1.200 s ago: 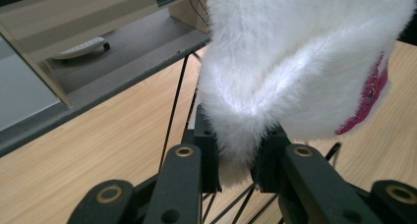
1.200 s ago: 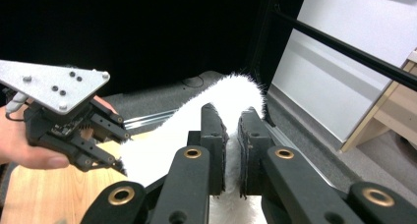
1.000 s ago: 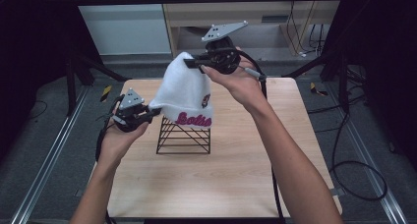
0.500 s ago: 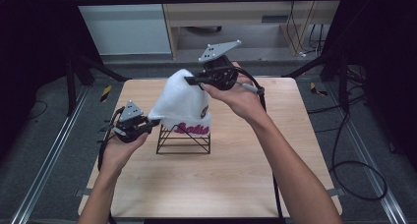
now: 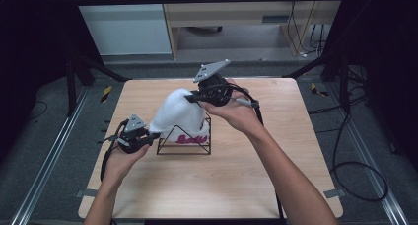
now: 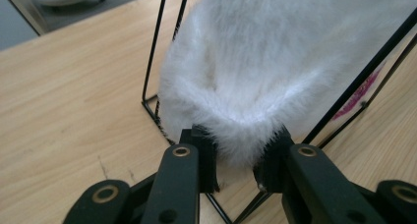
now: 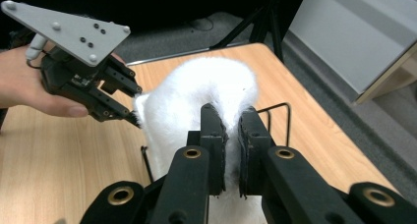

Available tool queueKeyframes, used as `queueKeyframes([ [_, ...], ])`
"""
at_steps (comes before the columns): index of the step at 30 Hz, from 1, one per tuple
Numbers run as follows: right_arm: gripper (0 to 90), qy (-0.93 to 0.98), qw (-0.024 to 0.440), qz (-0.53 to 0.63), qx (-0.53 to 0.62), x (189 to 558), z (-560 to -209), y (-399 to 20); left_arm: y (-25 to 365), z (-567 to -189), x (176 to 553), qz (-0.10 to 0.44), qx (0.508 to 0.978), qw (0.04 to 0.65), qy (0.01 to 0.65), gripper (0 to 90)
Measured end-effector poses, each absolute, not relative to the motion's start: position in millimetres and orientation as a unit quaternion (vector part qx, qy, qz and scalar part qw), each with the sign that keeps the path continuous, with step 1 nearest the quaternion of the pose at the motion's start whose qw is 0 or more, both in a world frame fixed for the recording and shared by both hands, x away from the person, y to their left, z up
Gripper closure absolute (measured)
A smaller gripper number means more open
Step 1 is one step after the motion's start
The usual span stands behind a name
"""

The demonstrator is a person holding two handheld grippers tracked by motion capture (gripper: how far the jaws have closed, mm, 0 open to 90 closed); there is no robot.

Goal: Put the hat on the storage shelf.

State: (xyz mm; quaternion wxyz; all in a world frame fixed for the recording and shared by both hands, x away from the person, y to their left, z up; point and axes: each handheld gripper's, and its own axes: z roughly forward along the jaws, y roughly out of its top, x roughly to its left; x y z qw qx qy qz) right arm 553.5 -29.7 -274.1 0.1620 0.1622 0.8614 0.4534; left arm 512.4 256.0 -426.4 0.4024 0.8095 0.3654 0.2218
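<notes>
White fluffy fabric, a fleece-like cap with pink lettering (image 5: 181,117), is held over a black wire-frame stand (image 5: 183,138) near the middle of the pale wooden table (image 5: 222,180). The cap is draped partly over the stand's top, its lettered edge hanging on the side nearer the person.

The left gripper (image 5: 148,136) is clenched on the cap's lower edge at the stand's left end; in the left gripper view a fold of fleece is seen pinched between the jaws (image 6: 241,157). The right gripper (image 5: 190,99) is clamped on the cap's upper far edge, above the stand; in the right gripper view the jaws are almost together with fleece nipped between them (image 7: 231,150).

Key relation: the cap is stretched between the two grips, its long axis running from low on the left to high on the far right, and the stand lies directly beneath that span. The left grip is already at the level of the stand's upper wires; the right grip is higher.

Judgement: the cap is being seated on the stand, and the step is not yet complete. The next move is judged to depend on bringing the right-hand edge down past the far side of the frame. Risk noted: fleece snagging on a wire corner.
</notes>
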Motion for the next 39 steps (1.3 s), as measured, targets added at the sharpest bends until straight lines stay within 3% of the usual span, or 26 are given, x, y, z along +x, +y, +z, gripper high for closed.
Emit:
queueKeyframes([
  [9, 83.3, 0.878, 0.155, 0.424, 0.156, 547.0, -287.8, -9.6, 264.1, -450.2, 507.9, 0.208, 0.811, 0.396, 0.377, 70.5],
  [12, 79.5, 0.882, 0.152, 0.417, 0.159, 546.2, -292.6, -6.1, 265.7, -455.3, 504.8, 0.203, 0.813, 0.394, 0.378, 66.7],
  [13, 74.0, 0.881, 0.148, 0.418, 0.161, 546.0, -293.9, -5.5, 265.8, -456.1, 503.4, 0.206, 0.813, 0.395, 0.376, 61.6],
  [14, 61.4, 0.877, 0.155, 0.424, 0.166, 544.3, -294.5, -6.9, 266.2, -456.6, 501.9, 0.210, 0.810, 0.398, 0.377, 47.1],
  [15, 61.4, 0.877, 0.155, 0.424, 0.166, 544.3, -294.5, -6.9, 267.1, -456.5, 500.3, 0.214, 0.806, 0.400, 0.379, 47.1],
  [16, 51.0, 0.868, 0.156, 0.438, 0.177, 541.9, -293.0, -13.6, 271.1, -456.0, 496.3, 0.222, 0.799, 0.409, 0.381, 33.0],
  [23, 32.3, 0.841, 0.177, 0.464, 0.214, 532.8, -298.4, -53.3, 292.4, -455.8, 491.7, 0.232, 0.777, 0.417, 0.411, 11.0],
  [39, 17.6, 0.789, 0.224, 0.447, 0.357, 523.4, -361.1, -173.3, 322.4, -456.6, 494.0, 0.243, 0.790, 0.361, 0.432, 3.9],
])
